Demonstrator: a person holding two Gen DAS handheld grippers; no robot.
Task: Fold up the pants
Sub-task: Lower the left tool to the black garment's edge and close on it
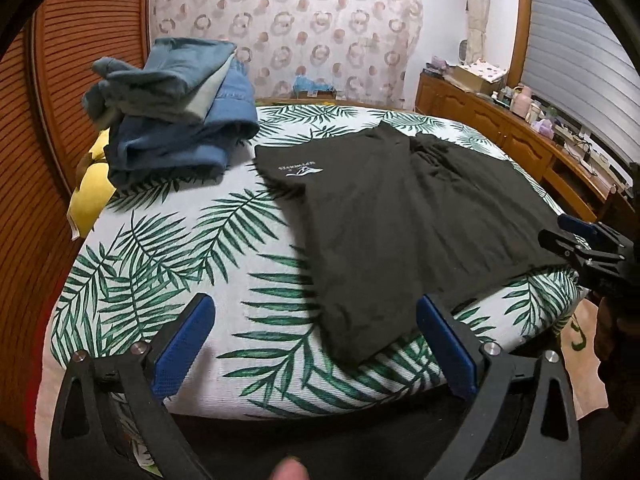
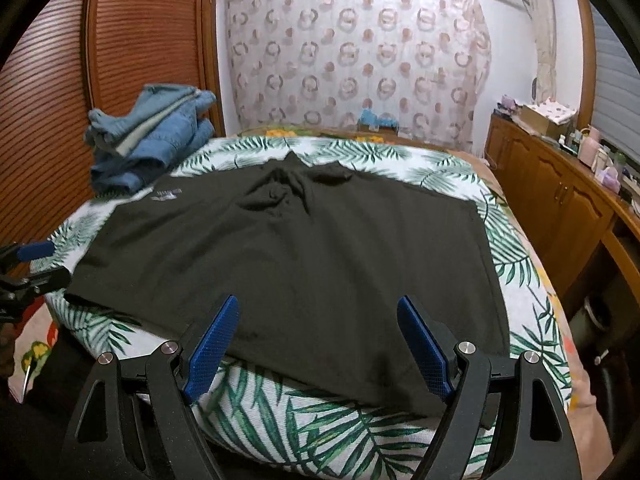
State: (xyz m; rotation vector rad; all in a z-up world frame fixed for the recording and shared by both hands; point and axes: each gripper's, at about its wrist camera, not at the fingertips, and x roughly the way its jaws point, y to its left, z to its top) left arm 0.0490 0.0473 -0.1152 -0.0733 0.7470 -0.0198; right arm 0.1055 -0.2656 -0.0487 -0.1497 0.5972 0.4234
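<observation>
2 claws hung over the near edge of a bed [image 1: 132, 248] covered in a white spread with green palm leaves. At the far left corner of the bed sat a loose pile of blue jeans [image 1: 176, 116], bunched and partly folded, with a yellow item [image 1: 90, 196] just beside and below it at the bed's left side. Right of the pile, the black pants [image 1: 400, 216] lay spread flat across the middle of the bed, a small white logo near their far left corner and a wrinkled bunch of cloth at their far middle. Their near hem reached the bed's front edge. The left claw [image 1: 316, 344] was released, its blue pads set wide apart above the pants' near left corner, gripping nothing. The right claw [image 2: 318, 344] was likewise released, blue pads spread over the pants' near hem, with no cloth between them. In the left wrist view the right claw showed at the far right edge, beside the pants' right side. Along the right wall ran a wooden cabinet [image 2: 552, 200] carrying a box and small bottles.
</observation>
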